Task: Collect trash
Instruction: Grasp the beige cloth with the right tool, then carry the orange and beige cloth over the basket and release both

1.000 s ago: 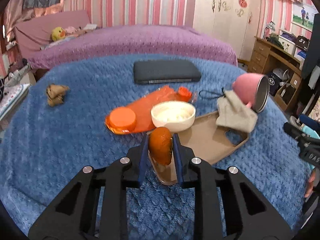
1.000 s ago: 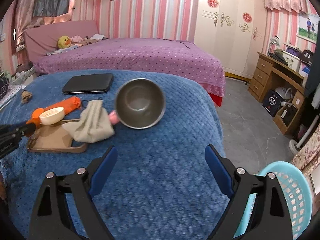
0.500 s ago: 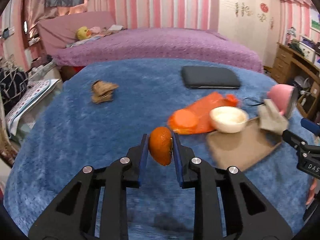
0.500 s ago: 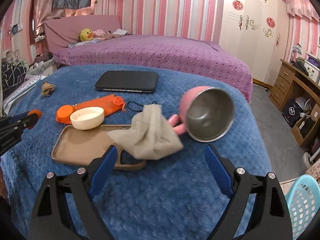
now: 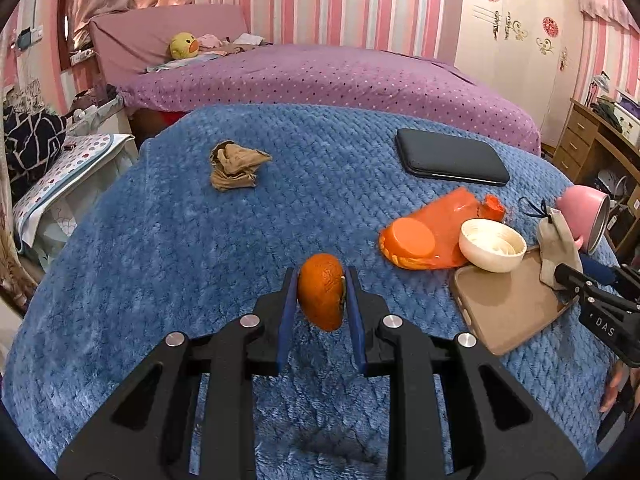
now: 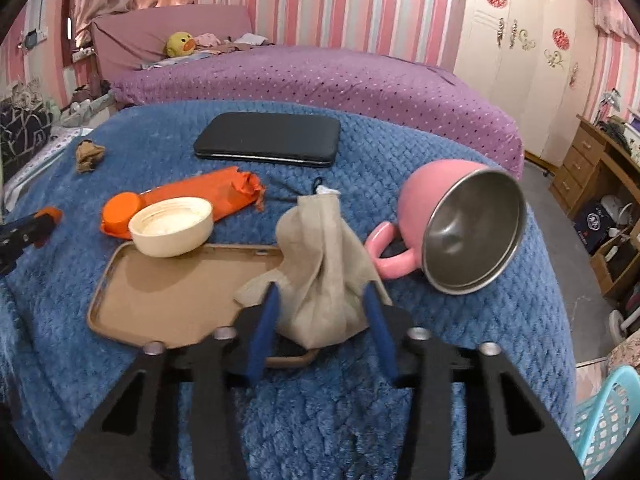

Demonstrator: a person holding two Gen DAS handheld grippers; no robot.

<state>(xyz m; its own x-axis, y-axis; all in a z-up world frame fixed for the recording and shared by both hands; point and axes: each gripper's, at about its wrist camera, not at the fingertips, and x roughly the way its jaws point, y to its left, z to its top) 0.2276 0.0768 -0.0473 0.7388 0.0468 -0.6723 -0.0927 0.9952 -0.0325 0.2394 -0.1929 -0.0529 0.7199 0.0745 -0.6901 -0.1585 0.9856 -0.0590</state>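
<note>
Presently catalogued, on the blue quilted blanket (image 5: 160, 248):

Left gripper (image 5: 320, 300): jaws clamped on an orange peel (image 5: 321, 291), held clear above the blanket, blue pads pressing both of its sides.

Right gripper (image 6: 322, 320): jaws had just been closing around the lower part of a beige cloth pouch (image 6: 326, 264); the pads stood at its two sides, though whether they pressed it could not be told.

Beige cloth pouch: lay draped over the near right corner of a brown phone case (image 6: 172, 292), beside a pink mug (image 6: 448, 212).

Pink mug: tipped on its side, steel interior facing the camera.

Cream lid (image 6: 170, 226): rested at the far edge of the phone case, touching an orange wrapper (image 6: 208, 196).

Black case (image 6: 268, 139): lay flat, farther back.

Crumpled brown scrap (image 5: 234, 164): lay apart, at the far left.

Light blue basket (image 6: 604, 420): stood on the floor, lower right.
</note>
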